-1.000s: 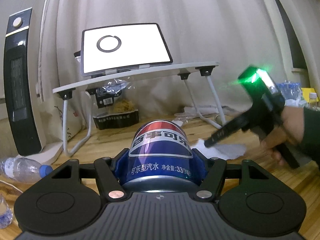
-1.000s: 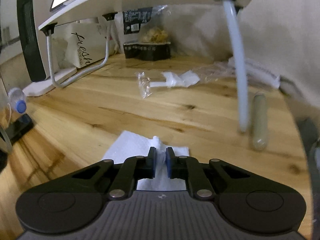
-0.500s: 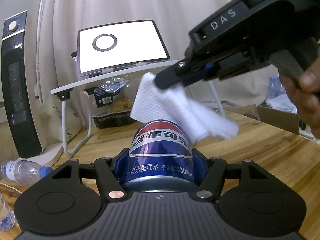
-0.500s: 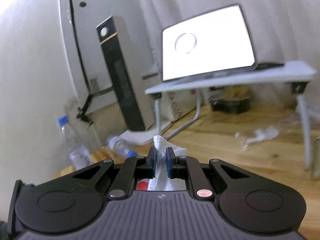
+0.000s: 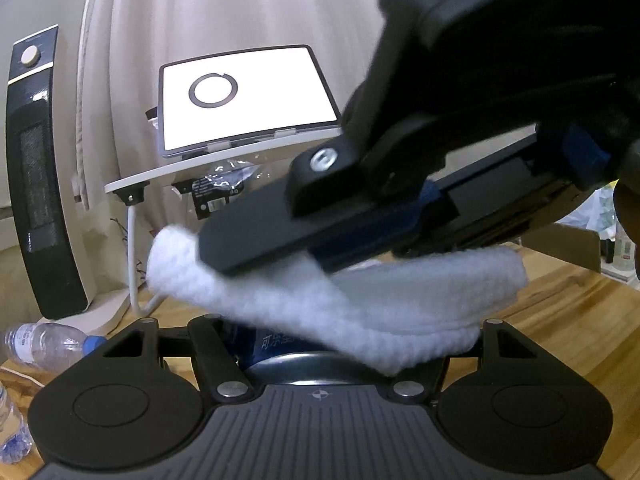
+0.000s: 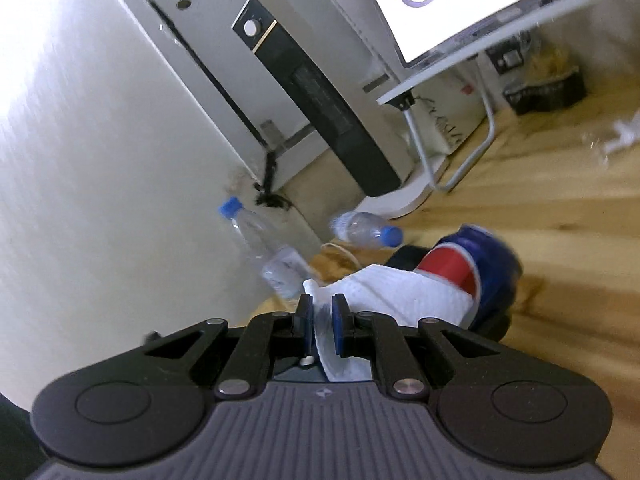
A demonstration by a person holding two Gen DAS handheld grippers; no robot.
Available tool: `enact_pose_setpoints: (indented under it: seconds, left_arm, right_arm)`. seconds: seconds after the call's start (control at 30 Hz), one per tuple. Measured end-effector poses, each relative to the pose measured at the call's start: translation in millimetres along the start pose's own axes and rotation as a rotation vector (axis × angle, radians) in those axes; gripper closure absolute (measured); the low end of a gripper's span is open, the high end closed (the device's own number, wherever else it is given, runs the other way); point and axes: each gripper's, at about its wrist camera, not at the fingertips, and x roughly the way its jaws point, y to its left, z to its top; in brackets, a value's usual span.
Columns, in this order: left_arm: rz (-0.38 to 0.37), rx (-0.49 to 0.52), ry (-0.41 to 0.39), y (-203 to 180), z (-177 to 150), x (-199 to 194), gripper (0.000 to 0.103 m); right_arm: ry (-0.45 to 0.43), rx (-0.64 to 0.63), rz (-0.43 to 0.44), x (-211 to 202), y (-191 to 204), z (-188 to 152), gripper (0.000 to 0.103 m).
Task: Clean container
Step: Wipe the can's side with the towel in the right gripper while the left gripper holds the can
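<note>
A wooden floor (image 6: 552,200) runs beneath the scene, with a pale curtain (image 5: 240,8) hanging behind a low white folding table (image 5: 168,170) that carries a laptop (image 5: 244,96) whose bright screen shows a dark ring. A tall black heater (image 5: 36,184) stands upright at the left of the table, against the wall. In the left wrist view the right hand-held gripper (image 6: 322,326) reaches in from the upper right, large and blurred, its black fingers (image 5: 256,236) lying across the frame above the can. The left hand-held gripper (image 5: 320,344) is closed on a blue, red and white soda can (image 6: 480,268), gripping it by its sides; only the rim and a strip of blue label show below the tissue in that view. The right hand-held gripper has its blue pads pressed together on a white paper tissue (image 5: 340,300), which drapes over the top end of the can and covers most of it from the left wrist camera. From the right wrist view the tissue spreads from the pads onto the can's red and blue side, touching it. A clear plastic bottle with a blue cap (image 6: 366,230) lies on its side on the floor near the heater's base, and a second capped bottle (image 6: 256,240) stands close to the wall. A dark packet (image 5: 218,188) sits under the table, and scraps of clear wrapper (image 6: 624,136) lie on the floor further off.
</note>
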Motion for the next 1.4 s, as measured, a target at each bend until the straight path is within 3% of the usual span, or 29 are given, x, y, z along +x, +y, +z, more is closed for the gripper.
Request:
enact_pose_setpoints:
  seconds: [0.2, 0.4, 0.67, 0.8, 1.17, 1.4]
  left_arm:
    - [0.015, 0.035, -0.021, -6.5, -0.4, -4.2, 0.036]
    - [0.021, 0.049, -0.030, -8.9, 0.0, -6.0, 0.036]
    - [0.021, 0.020, -0.012, -5.1, 0.4, -4.7, 0.036]
    - [0.020, 0.023, -0.015, -6.0, 0.1, -5.4, 0.036]
    - [0.031, 0.038, -0.035, -5.3, 0.2, -4.0, 0.036]
    - [0.031, 0.013, -0.027, -0.9, -0.5, -2.4, 0.036]
  right_arm:
    - [-0.086, -0.038, -0.115, -8.6, -16.5, 13.6, 0.090]
    - [-0.115, -0.051, -0.134, -6.3, -28.3, 30.5, 0.090]
    - [-0.006, 0.021, 0.000, 12.4, -19.5, 5.1, 0.090]
    - [0.007, 0.054, 0.035, 12.5, -19.5, 1.2, 0.090]
    - [-0.112, -0.112, -0.153, 1.9, -23.4, 31.1, 0.090]
    - [0.009, -0.045, 0.009, 6.5, -10.6, -0.6, 0.090]
